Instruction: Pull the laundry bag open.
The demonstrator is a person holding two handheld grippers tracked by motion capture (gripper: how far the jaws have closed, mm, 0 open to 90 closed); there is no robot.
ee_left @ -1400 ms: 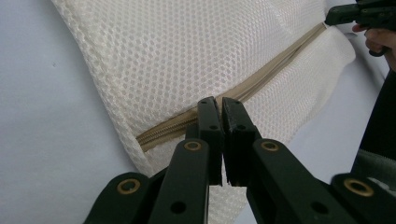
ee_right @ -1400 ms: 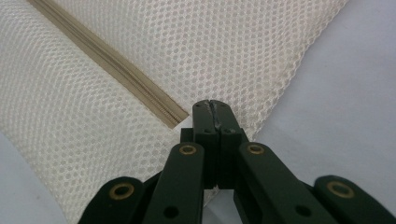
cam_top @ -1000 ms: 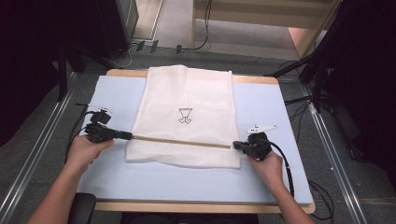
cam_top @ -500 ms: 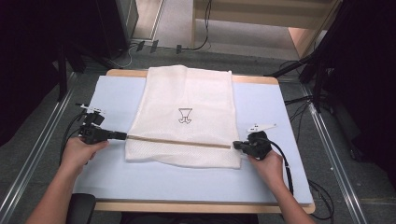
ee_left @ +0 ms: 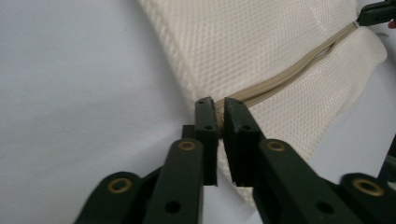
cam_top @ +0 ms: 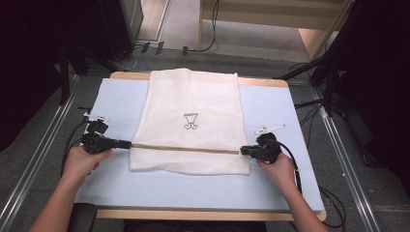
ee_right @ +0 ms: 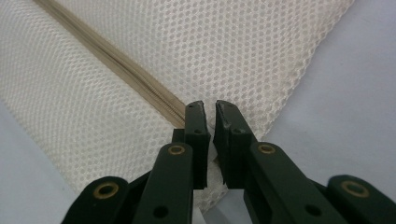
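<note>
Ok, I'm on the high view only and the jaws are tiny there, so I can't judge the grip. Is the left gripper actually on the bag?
Observer: Yes. In the left gripper view, the left gripper has its jaws pinched on the mesh bag at its edge, right where the tan zipper ends.
Operator: And the right one?
Observer: The right gripper is likewise shut on the bag's opposite edge, at the zipper's other end; a bit of white fabric shows between its jaws.

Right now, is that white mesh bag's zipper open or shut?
Shut, apparently: the zipper runs as one thin closed line across the bag, each end pinched in jaws, with no gap showing.
</note>
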